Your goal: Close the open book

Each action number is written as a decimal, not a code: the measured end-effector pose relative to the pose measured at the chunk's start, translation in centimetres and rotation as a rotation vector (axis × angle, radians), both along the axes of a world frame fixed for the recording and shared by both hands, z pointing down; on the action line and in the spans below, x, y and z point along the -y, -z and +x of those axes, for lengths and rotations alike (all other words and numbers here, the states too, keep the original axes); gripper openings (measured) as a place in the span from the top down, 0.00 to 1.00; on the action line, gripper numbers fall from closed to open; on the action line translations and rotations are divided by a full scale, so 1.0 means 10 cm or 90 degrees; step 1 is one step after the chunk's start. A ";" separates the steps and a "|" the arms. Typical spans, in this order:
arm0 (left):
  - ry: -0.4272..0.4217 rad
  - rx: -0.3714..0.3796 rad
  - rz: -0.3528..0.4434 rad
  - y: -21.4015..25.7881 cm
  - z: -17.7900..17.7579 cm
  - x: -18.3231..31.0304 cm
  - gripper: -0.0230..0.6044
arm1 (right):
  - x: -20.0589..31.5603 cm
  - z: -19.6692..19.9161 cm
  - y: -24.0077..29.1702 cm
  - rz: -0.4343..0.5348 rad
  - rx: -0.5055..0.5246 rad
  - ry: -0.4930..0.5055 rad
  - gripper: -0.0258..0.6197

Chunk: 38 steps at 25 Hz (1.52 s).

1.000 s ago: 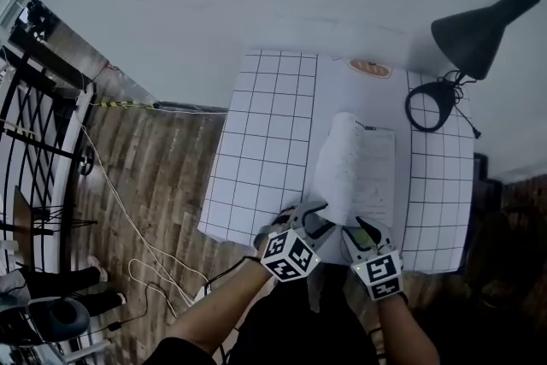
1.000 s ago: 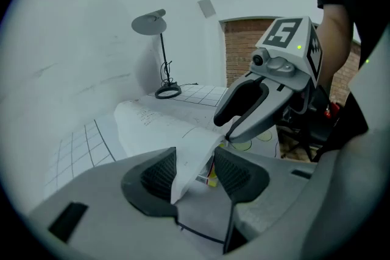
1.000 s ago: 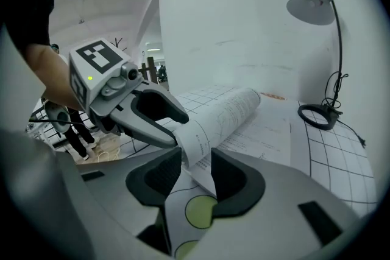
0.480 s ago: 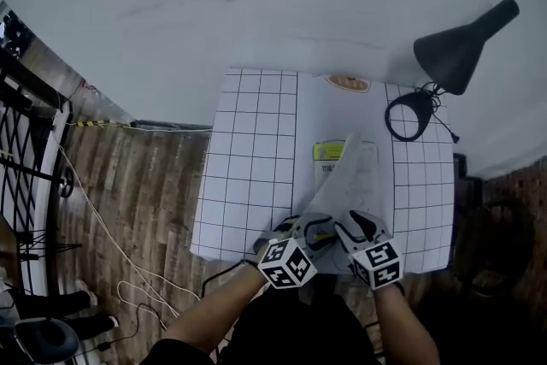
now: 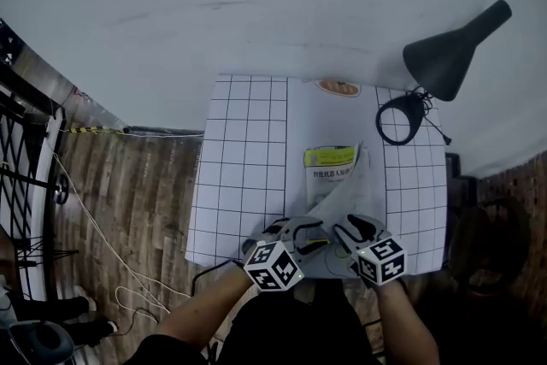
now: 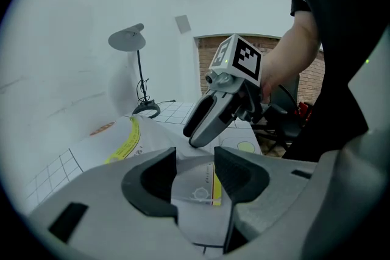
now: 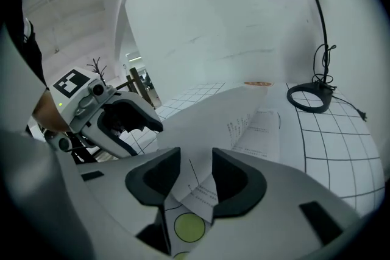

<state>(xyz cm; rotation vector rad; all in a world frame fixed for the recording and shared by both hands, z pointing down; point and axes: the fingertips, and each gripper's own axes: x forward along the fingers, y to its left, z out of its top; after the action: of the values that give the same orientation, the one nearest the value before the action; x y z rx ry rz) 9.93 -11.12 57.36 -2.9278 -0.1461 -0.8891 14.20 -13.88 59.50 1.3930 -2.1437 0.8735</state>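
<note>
On my left, the left gripper (image 5: 299, 232) sits low at the near edge of the white gridded mat (image 5: 248, 167). Its own view shows its jaws (image 6: 195, 170) spread. The thin white book with a yellow-green band on its cover (image 5: 332, 168) shows through the gap below them, and I see no pad pressing on it.

The book lies in the middle of the mat, spine towards the left. Its front cover and pages are swung most of the way over and lean to the right, not yet flat. I judge the closing step to be nearly done, with only the last part of the fall left.

The right gripper (image 5: 349, 233) is just beside the left one at the book's near edge. In its view the jaws (image 7: 194, 170) also stand apart, and a bent corner of the leaning pages (image 7: 244, 112) runs up through the gap. I can't tell whether either pad touches the paper.

Next, I think I should draw the right gripper back towards me so the corner slips free without creasing. The left gripper can then ease the cover down flat.

Far right, well apart, stands the black cone-shaded desk lamp (image 5: 453, 51), clear of the work.
</note>
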 end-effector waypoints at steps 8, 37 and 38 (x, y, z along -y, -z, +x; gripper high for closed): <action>0.164 -0.055 -0.103 0.32 0.08 0.34 0.68 | 0.07 -0.02 0.00 0.016 0.044 0.071 0.75; 0.296 0.044 -0.177 -0.05 1.24 -0.14 0.68 | -0.62 0.96 -0.36 -0.030 0.061 0.096 0.77; 0.297 0.040 -0.184 -0.04 1.29 -0.18 0.68 | -0.67 1.03 -0.37 -0.035 0.060 0.093 0.77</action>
<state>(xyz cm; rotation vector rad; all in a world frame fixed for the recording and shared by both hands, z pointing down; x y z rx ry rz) 22.81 -9.30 57.74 -3.2664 0.4632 -1.0960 24.50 -7.23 63.15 1.1724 -2.2413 0.9506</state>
